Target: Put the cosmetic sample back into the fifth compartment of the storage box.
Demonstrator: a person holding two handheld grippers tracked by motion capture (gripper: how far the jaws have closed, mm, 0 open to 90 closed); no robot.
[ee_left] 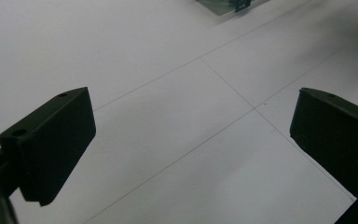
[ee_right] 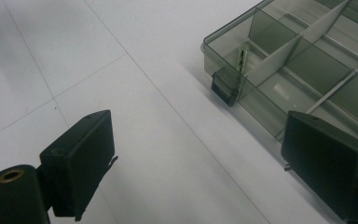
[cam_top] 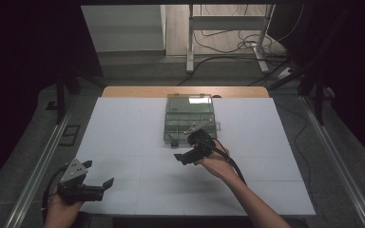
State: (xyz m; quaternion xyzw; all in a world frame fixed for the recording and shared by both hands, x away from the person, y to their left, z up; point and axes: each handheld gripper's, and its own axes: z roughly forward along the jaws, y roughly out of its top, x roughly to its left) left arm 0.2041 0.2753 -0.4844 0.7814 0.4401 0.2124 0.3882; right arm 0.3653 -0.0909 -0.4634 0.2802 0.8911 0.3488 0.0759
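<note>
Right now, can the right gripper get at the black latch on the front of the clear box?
Probably yes. The right gripper is open beside the clear box's near edge, and the black latch sits just ahead of its jaws with only bare white table between them.

The left hand-held gripper (ee_left: pixel 191 140) holds its two black jaws wide apart above the white table (ee_left: pixel 168 93). A corner of a clear box (ee_left: pixel 226 4) sits far ahead.

High view looks down over white table (cam_top: pixel 138 142); both tool cameras skim it close, sharing compartment box (ee_right: pixel 307 60) corner.
</note>
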